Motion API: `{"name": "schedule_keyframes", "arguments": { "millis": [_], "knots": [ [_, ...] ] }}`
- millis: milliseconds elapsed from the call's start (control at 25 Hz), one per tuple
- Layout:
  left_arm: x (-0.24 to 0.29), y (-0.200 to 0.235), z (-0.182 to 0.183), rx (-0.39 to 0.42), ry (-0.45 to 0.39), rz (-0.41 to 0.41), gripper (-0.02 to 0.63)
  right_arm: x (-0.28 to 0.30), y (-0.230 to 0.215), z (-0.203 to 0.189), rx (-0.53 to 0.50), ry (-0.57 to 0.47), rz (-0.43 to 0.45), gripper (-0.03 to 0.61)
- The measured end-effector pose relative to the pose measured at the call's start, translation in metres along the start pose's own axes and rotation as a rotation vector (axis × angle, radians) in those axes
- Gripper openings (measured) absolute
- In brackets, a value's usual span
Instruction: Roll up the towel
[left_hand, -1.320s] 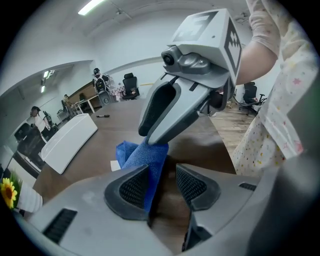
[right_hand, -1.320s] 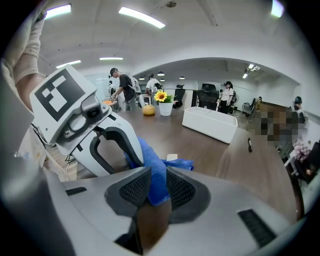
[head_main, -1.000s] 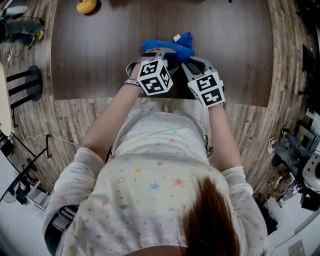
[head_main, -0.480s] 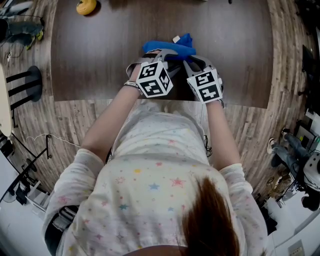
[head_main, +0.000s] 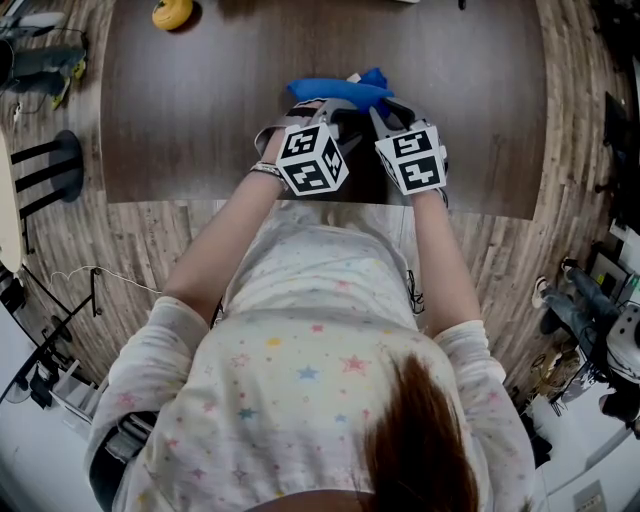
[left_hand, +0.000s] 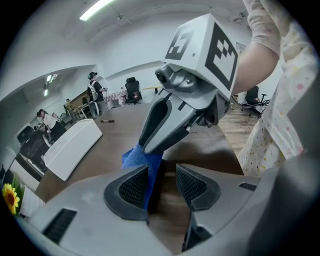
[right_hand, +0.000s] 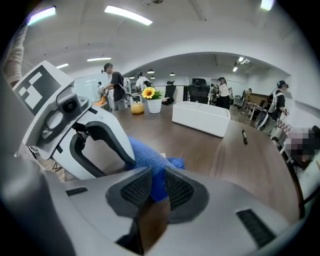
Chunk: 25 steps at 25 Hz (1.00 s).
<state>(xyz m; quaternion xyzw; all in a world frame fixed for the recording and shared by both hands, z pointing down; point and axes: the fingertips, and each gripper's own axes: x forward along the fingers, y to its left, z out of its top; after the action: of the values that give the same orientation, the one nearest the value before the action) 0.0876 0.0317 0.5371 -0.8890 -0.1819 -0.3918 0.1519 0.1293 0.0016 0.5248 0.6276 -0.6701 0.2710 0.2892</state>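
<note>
Between the jaws, the blue terry-cloth towel (right_hand: 147, 157) looks soft, nubby and matt. The left gripper (left_hand: 162, 182) and right gripper (right_hand: 154, 187) are smooth matt grey plastic; their pads (right_hand: 179, 190) are black with a fine mesh texture. Under the jaws, the dark brown wood-grain table (head_main: 200, 90) has a smooth, faintly sheeny top.

Overhead, plus two close-ups (towel (head_main: 335, 90) shared)
</note>
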Motion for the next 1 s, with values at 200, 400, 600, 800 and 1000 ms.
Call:
{"name": "schedule_keyframes", "arguments": {
  "millis": [200,400,600,800,1000],
  "knots": [
    [0.01,0.011,-0.001,-0.021,0.02,-0.002,0.16,-0.001,-0.006,0.007,0.008,-0.015,-0.002,0.084],
    [0.01,0.02,-0.001,-0.027,0.02,0.002,0.16,-0.008,-0.005,0.011,-0.001,-0.034,0.008,0.091],
    [0.009,0.028,0.0,-0.035,0.006,0.017,0.161,-0.01,0.006,0.007,0.0,-0.026,0.053,0.089],
    [0.013,0.039,0.006,-0.036,-0.005,0.042,0.166,-0.001,0.006,-0.007,-0.009,0.023,0.075,0.083],
    [0.011,0.049,0.015,-0.044,-0.027,0.075,0.173,0.004,-0.011,0.0,-0.014,0.019,0.026,0.083]
  ]
}}
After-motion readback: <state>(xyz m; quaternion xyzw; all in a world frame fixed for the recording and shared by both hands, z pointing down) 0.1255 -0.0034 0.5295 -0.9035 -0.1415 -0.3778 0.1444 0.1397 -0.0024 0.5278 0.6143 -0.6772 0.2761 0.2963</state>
